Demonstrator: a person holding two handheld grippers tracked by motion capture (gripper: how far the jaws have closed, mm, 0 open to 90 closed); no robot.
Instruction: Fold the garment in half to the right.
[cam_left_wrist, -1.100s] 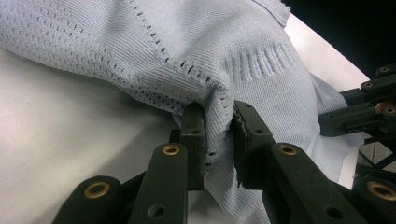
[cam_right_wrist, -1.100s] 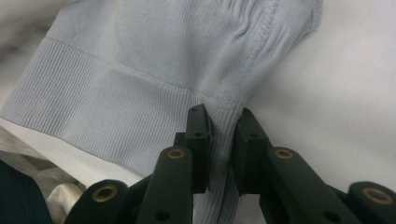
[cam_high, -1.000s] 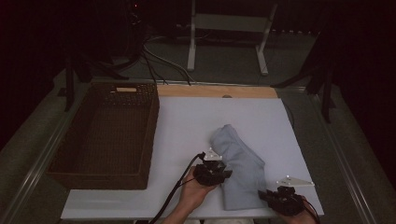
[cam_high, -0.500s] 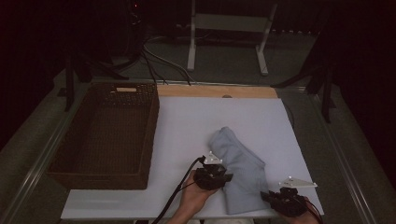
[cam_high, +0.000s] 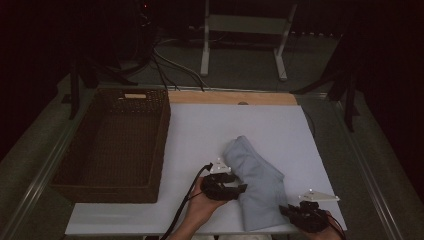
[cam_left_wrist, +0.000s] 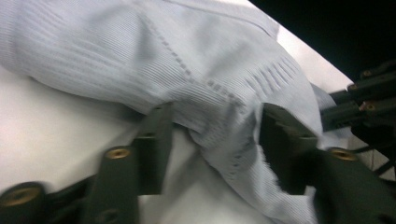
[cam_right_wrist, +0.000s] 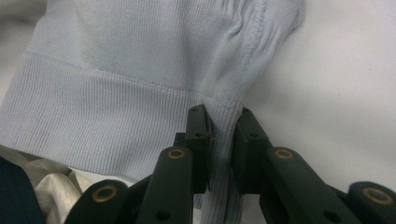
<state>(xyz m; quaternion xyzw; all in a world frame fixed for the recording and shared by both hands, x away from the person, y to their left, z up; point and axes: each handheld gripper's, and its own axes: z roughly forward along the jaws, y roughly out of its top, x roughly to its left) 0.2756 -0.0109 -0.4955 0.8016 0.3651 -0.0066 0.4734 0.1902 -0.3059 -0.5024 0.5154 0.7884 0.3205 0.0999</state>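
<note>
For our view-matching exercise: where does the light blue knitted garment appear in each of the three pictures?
High view: the light blue knitted garment lies right of centre near the front edge of the white table.
Left gripper view: it spreads across the top and centre, a fold between the open jaws.
Right gripper view: it covers the upper left, its ribbed hem pinched between the jaws.
Shared landmark: the white table surface under the garment.

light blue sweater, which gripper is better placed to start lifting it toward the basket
Right. The right gripper is shut on the light blue sweater at its ribbed hem. The left gripper is open, its jaws either side of a fold. The basket sits to the left.
</note>
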